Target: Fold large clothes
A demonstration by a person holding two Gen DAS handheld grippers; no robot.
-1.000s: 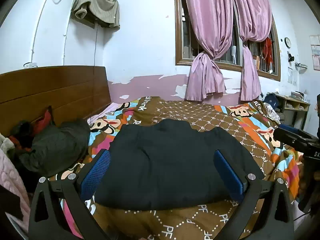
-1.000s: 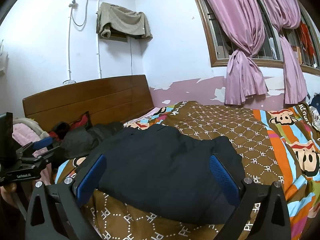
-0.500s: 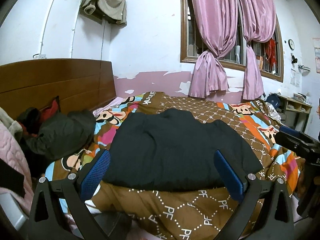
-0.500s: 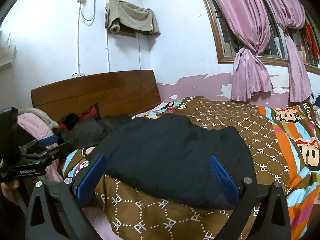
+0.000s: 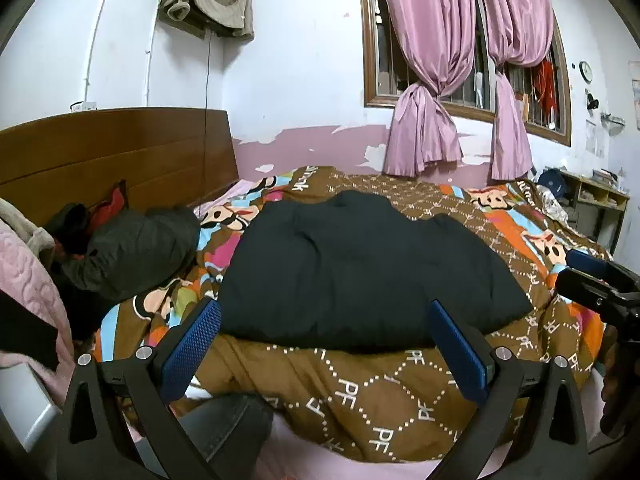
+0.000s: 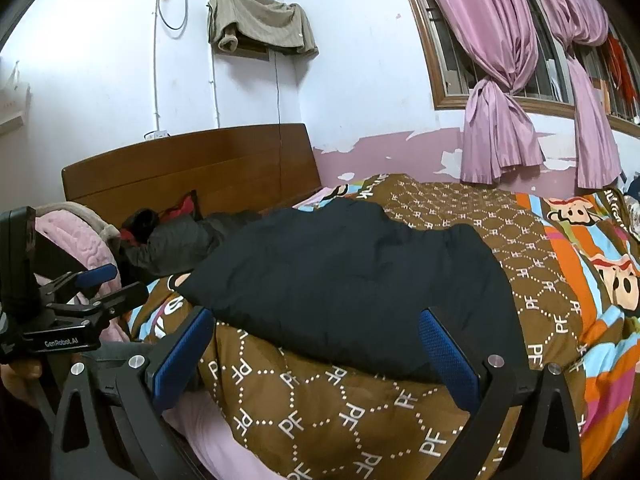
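Note:
A large black padded garment lies folded in a flat bundle on the patterned brown quilt of the bed; it also shows in the right wrist view. My left gripper is open and empty, held back from the bed's near edge, short of the garment. My right gripper is open and empty, also short of the garment's near edge. The right gripper shows at the right edge of the left wrist view. The left gripper shows at the left of the right wrist view.
A dark grey jacket and red cloth lie by the wooden headboard. Pink bedding is piled at the left. Pink curtains hang at the window. A shelf stands far right.
Both grippers have pulled back and down from the bed, so the garment looks farther off and the quilt's hanging edge has come into view. Both stay open.

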